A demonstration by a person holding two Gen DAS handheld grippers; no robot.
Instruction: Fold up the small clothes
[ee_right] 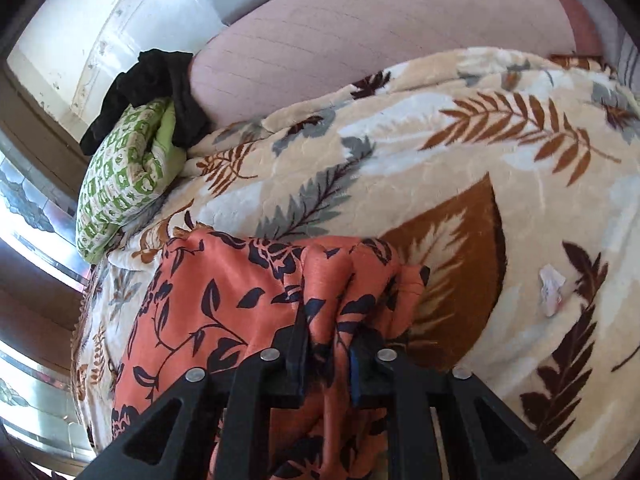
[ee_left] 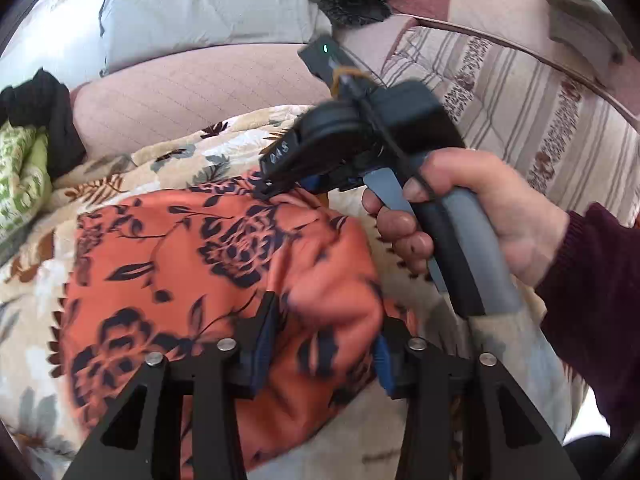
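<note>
An orange cloth with a dark floral print [ee_left: 192, 264] lies on a cream leaf-patterned blanket [ee_left: 168, 160]. My left gripper [ee_left: 324, 344] has a bunched fold of the cloth between its fingers, which stand fairly wide. My right gripper [ee_left: 272, 190], held by a hand, is shut on the cloth's far edge. In the right wrist view the right gripper [ee_right: 328, 340] pinches a gathered fold of the orange cloth [ee_right: 224, 300] over the blanket [ee_right: 460, 152].
A green patterned garment [ee_right: 124, 184] and a black garment [ee_right: 156, 84] lie at the blanket's left end, against a pink cushion [ee_right: 360, 40]. A small white scrap [ee_right: 552, 288] lies on the blanket. A striped sofa back [ee_left: 520, 92] and a grey pillow [ee_left: 200, 12] stand behind.
</note>
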